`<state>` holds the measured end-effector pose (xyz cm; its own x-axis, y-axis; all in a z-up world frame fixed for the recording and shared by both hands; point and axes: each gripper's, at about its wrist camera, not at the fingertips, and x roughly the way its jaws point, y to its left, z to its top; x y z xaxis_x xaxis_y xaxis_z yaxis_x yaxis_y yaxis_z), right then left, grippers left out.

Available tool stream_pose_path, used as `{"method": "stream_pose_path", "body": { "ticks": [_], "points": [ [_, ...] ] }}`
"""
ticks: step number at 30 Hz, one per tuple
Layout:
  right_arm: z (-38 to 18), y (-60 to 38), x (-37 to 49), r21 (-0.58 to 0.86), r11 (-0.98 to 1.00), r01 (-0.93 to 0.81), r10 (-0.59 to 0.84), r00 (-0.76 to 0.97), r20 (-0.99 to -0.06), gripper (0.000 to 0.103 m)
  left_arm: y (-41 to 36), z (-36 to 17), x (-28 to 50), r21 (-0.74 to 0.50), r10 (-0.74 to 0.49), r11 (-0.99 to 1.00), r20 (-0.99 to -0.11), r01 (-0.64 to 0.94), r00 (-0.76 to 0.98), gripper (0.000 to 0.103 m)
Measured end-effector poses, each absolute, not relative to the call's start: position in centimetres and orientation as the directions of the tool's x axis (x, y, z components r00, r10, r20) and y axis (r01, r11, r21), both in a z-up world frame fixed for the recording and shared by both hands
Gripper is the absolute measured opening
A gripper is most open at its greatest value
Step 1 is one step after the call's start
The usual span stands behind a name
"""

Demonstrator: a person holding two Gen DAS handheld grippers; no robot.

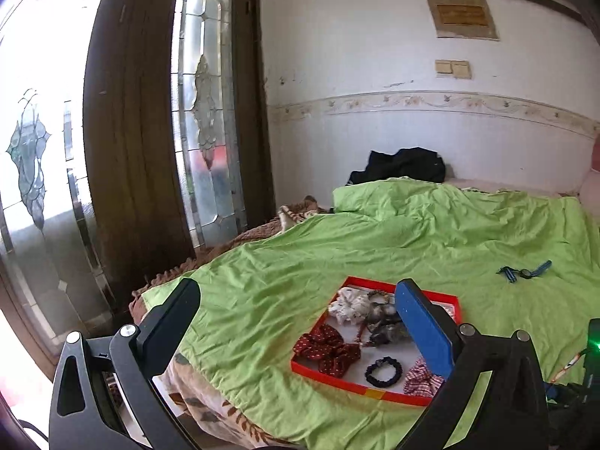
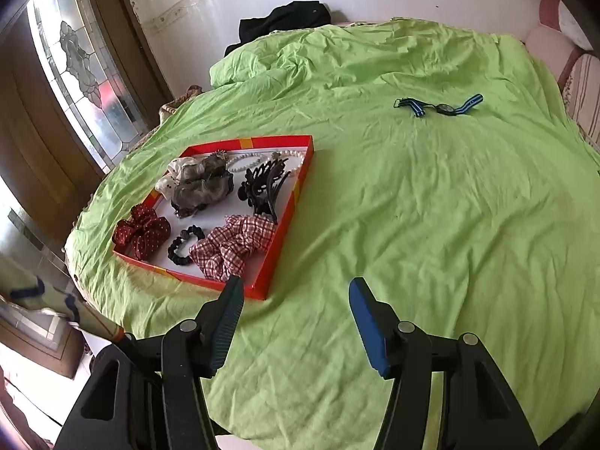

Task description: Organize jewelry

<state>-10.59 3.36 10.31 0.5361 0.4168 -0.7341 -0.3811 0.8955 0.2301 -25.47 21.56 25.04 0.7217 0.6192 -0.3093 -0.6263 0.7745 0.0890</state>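
Note:
A red-rimmed tray (image 2: 287,217) lies on the green bedspread (image 2: 431,225). In it are a dark red dotted bow (image 2: 140,230), a black scrunchie (image 2: 183,245), a red checked scrunchie (image 2: 232,245), a grey scrunchie (image 2: 202,187), a black claw clip (image 2: 264,187) and pearl strings (image 2: 247,159). A watch with a blue striped strap (image 2: 438,107) lies apart on the bedspread at the far right. My right gripper (image 2: 296,287) stands open and empty beside the tray's near corner. My left gripper (image 1: 298,288) is wide open and empty, raised above the tray (image 1: 330,377), with the watch (image 1: 523,272) beyond.
A dark garment (image 2: 281,22) lies at the bed's far edge by the white wall. Wooden doors with leaded glass (image 1: 204,112) stand to the left of the bed. Pink pillows (image 2: 555,41) sit at the far right. A brown blanket (image 1: 232,240) edges the bedspread.

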Motion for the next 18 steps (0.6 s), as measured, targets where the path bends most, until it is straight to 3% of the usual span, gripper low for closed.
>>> {"method": "stream_pose_path", "body": {
  "ticks": [6, 18],
  "points": [
    [10.1, 3.4, -11.4, 0.169, 0.914, -0.368, 0.363, 0.557, -0.747, 0.067, 21.2, 23.3, -23.3, 0.127, 0.575, 0.801, -0.433, -0.585, 0.694, 0.103],
    [9.7, 3.6, -11.6, 0.13, 0.919, -0.372, 0.334, 0.559, -0.759, 0.069, 21.8, 19.3, -21.5, 0.163, 0.56, 0.798, -0.556, -0.58, 0.614, 0.103]
  ]
}}
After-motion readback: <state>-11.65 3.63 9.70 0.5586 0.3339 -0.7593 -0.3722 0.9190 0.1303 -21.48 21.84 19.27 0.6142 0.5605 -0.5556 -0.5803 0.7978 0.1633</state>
